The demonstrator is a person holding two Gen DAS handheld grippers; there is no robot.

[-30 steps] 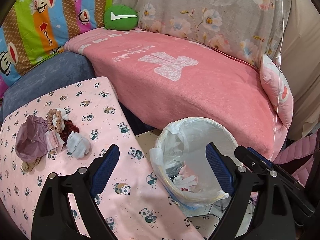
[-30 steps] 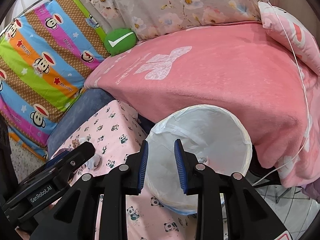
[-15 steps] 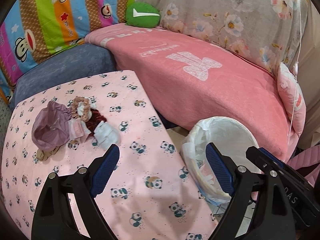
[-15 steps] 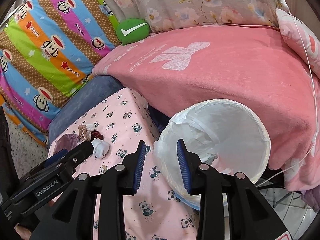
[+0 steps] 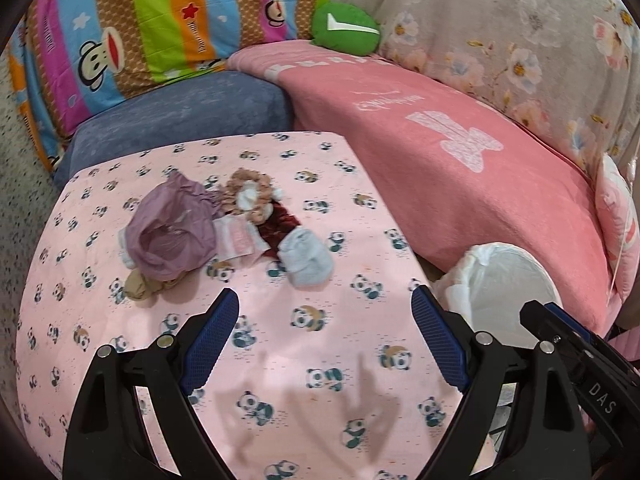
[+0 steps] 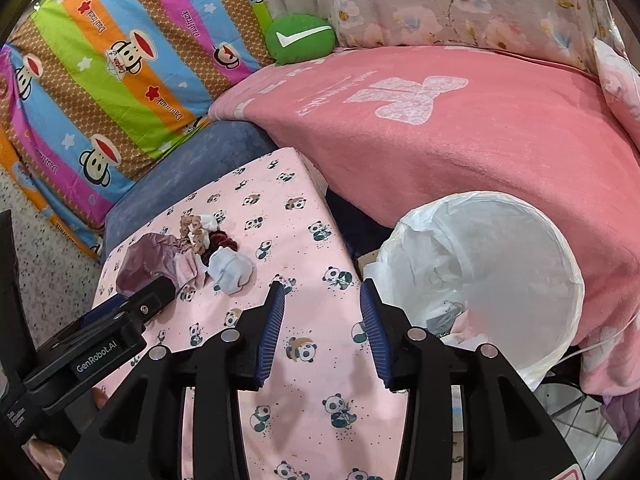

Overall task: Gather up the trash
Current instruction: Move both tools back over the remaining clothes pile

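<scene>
- Both grippers are swinging from the bin toward the trash pile; right gripper jaws have just been opening, nothing between them; left gripper is gaping wide, released.
- Trash pile is lying mid-surface on the panda cloth, toward its far edge.
- Risk: jaws are likely snagging scrunchies tangled with the white wad.
- Lined bin off the near right corner is holding wrappers.
</scene>
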